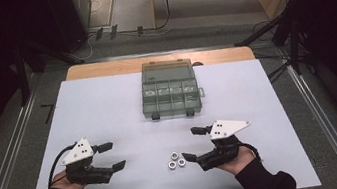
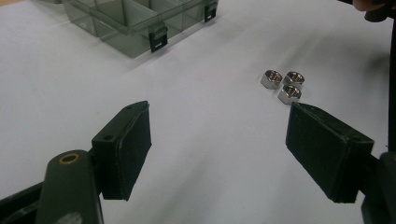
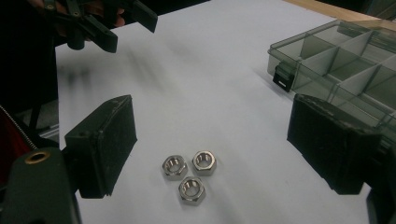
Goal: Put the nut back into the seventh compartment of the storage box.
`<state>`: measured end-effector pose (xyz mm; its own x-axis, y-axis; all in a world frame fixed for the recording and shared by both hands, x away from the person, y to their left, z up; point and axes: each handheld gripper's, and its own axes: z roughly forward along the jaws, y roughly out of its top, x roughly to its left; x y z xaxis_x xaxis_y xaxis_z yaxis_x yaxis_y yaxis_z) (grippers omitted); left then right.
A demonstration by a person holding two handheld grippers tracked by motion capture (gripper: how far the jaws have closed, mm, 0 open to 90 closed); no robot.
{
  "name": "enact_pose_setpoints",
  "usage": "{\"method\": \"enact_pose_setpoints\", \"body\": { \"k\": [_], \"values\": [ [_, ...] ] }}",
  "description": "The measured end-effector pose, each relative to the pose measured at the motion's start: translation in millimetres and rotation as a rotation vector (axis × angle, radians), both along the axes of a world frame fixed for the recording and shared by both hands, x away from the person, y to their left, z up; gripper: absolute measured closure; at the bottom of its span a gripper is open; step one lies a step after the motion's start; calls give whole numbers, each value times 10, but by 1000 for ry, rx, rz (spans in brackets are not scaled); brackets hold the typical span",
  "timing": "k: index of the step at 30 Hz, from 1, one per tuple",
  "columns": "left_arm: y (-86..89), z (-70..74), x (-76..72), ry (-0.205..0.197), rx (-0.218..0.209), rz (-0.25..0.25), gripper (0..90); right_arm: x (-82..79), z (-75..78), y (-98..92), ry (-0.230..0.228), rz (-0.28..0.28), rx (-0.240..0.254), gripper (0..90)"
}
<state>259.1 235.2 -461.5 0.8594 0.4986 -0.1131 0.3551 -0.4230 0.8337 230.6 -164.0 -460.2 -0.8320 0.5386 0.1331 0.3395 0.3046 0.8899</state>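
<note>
Three steel hex nuts (image 3: pixel 189 173) lay in a tight cluster on the white tabletop (image 1: pixel 108 113), touching or nearly touching one another, on the near side toward the person's right. In the high view the nuts (image 1: pixel 175 160) sat just beside the right tongs (image 1: pixel 195 144) and well apart from the left tongs (image 1: pixel 113 156). Beyond them, toward the far edge, stood a smoke-tinted compartment box (image 1: pixel 171 94) with its lid swung open and its latches (image 1: pixel 153 116) facing the person; something pale glinted in the middle row of cells, too small to identify.

Right tongs (image 3: pixel 212 144) stood wide, holding nothing, with the nuts low between the jaws. Left tongs (image 2: pixel 219 149) likewise wide and empty, with the nuts (image 2: pixel 284 85) ahead of the far jaw.

Judgement: the step in hand was the pick-up of one nut by the right tongs, likely for the box. To do it well, single out the outermost nut rather than close across the cluster, since neighbours would be shoved or pinched along. Bring the pads low to the tabletop, square onto two opposite flats, and close gently; smooth thin steel could squirt out of a corner grip. The left tongs seemed best kept clear.
</note>
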Motion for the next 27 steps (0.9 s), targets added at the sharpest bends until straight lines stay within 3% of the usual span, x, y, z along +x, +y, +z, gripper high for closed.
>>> {"method": "enact_pose_setpoints", "body": {
  "k": [5,6,7,8,11,14,16,18,19,21,22,27],
  "values": [
    [2,-5,1,0,1,0,227,35,26,87,19,1,-55,166],
    [0,-9,3,0,3,1,227,36,39,115,31,-6,-112,168],
    [0,-9,3,0,3,1,227,36,39,115,31,-6,-112,168],
    [-1,-9,3,1,4,1,227,30,49,145,52,2,-150,169],
    [-6,-11,2,4,8,-2,227,22,52,177,82,8,-175,174],
    [-11,-10,3,5,12,-3,227,24,40,231,125,26,-233,182],
    [-10,-10,3,6,11,-2,226,25,39,242,131,26,-248,184],
    [-8,-14,6,6,10,-1,227,24,43,270,137,35,-299,187],
    [-9,-16,7,6,9,-2,226,30,45,297,145,55,-346,190],
    [-11,-17,8,6,9,-2,227,37,43,310,144,62,-368,192],
    [-12,-16,7,5,14,-4,227,52,35,341,161,78,-412,194],
    [-13,-17,7,5,15,-6,227,79,23,394,174,105,-466,205]
  ]
}}
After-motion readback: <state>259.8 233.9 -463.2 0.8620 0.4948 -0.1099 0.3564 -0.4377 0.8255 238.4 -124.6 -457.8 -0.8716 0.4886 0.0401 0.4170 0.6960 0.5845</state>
